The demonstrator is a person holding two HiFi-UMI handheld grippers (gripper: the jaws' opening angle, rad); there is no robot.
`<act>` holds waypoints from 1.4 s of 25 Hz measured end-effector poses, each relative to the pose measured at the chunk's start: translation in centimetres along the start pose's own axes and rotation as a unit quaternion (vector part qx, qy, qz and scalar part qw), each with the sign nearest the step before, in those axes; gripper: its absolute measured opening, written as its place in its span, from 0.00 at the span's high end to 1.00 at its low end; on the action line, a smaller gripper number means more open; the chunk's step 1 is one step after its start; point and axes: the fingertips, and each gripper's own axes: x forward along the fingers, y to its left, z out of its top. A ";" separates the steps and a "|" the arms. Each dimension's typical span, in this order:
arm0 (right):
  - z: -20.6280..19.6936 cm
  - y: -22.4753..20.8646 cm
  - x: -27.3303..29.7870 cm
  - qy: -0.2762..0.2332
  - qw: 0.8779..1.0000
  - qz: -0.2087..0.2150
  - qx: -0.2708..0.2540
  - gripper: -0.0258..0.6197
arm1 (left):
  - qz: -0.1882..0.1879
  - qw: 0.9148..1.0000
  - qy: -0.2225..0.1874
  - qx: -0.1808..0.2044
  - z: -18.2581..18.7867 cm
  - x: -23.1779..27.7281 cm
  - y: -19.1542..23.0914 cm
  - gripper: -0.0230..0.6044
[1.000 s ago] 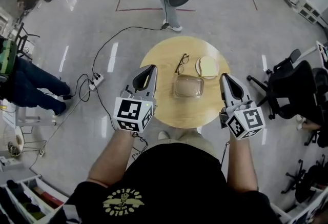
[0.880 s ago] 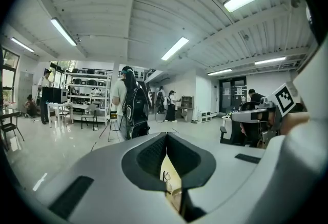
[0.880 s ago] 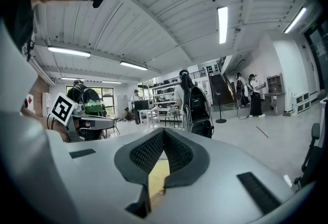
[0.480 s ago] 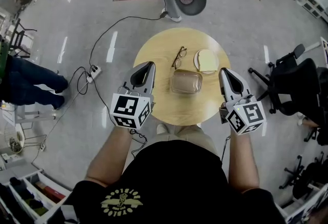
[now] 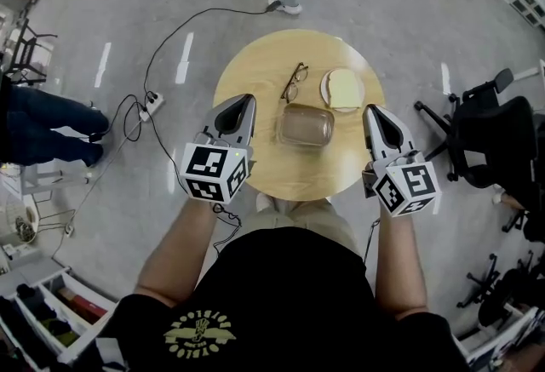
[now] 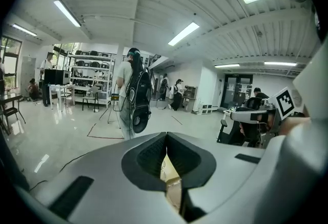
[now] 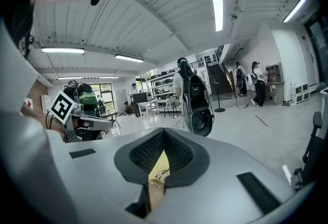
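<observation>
On round table (image 5: 255, 72), clear container (image 5: 305, 125), long axis crosswise

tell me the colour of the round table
Light tan wood with faint grain. The table shows best in the head view.

We wear a black T-shirt (image 5: 281, 294) with a yellow winged emblem (image 5: 203, 333) printed on it, and beige trousers (image 5: 298, 224). Our left gripper (image 5: 248, 98) and right gripper (image 5: 370, 109) have smooth grey shells that taper to a point. They are lined inside with black ribbed pads (image 6: 151, 156), and each carries a white cube (image 5: 214, 173) printed with black square markers
</observation>
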 end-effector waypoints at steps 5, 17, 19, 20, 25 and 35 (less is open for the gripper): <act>-1.8 -1.0 0.5 0.019 1.000 0.002 0.007 0.94 | -0.001 0.999 0.031 -0.023 -2.7 1.4 -0.1 0.94; -7.0 -3.0 2.5 0.068 0.997 0.013 0.022 0.94 | -0.009 0.993 0.097 -0.065 -9.2 4.6 -0.7 0.93; -8.0 -3.1 3.0 0.078 0.997 0.014 0.022 0.94 | -0.011 0.992 0.107 -0.072 -10.3 5.1 -0.5 0.93; -8.5 -3.0 3.2 0.084 0.996 0.015 0.018 0.94 | -0.012 0.991 0.112 -0.074 -10.8 5.3 -0.5 0.93; -11.0 -3.0 4.0 0.116 0.993 0.021 0.008 0.94 | -0.019 0.985 0.144 -0.092 -13.7 6.5 -0.7 0.93; -15.1 -3.6 5.0 0.160 0.986 0.027 0.025 0.94 | -0.028 0.974 0.192 -0.120 -18.0 7.4 -1.0 0.93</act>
